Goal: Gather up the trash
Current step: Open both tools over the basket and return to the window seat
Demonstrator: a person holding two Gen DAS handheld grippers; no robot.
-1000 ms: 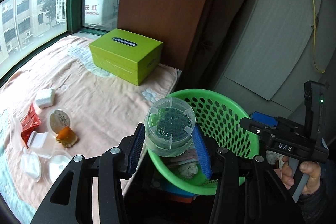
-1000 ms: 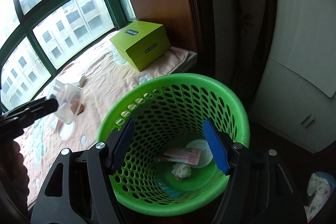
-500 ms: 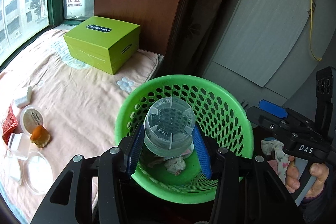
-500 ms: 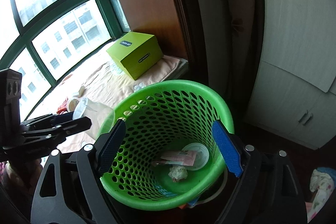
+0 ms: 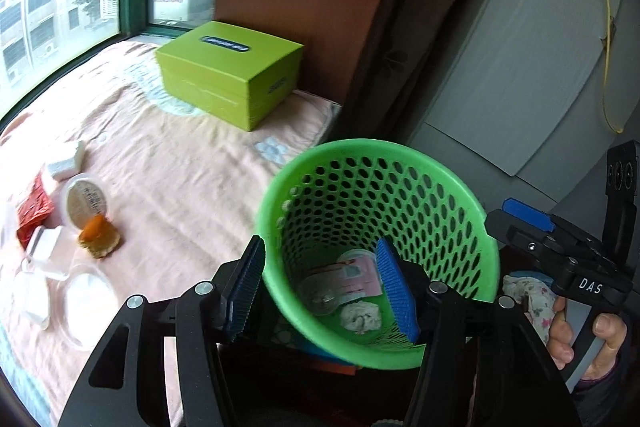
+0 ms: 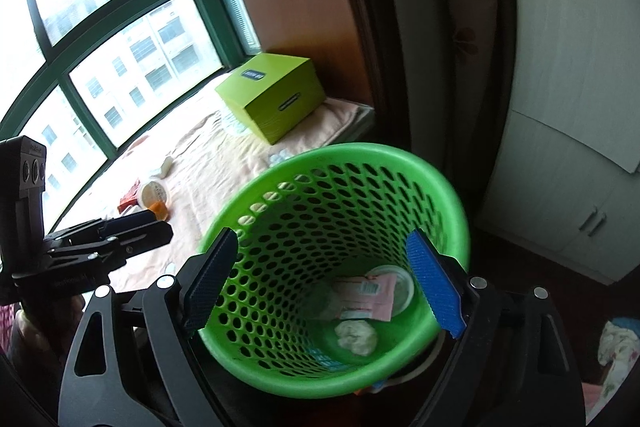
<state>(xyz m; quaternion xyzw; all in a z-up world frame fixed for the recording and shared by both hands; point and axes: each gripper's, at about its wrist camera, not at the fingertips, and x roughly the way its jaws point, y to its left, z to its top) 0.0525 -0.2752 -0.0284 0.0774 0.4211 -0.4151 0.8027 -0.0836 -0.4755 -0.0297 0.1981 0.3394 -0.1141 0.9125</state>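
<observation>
Clear plastic cup [image 5: 323, 297] lies on the floor of the green perforated plastic basket [image 5: 472, 211], below the left gripper [image 5: 320, 291], whose empty jaws are opening. Right gripper [image 6: 325, 283] spreads wide, empty, straddling the basket's near rim; pink bedding [image 5: 180, 187] beside stays open.

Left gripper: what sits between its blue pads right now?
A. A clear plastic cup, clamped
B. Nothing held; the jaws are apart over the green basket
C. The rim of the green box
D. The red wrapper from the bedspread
B. The left gripper has nothing between its pads; its jaws are opening above the green basket, and a clear plastic cup lies at the bottom with the other trash.
</observation>
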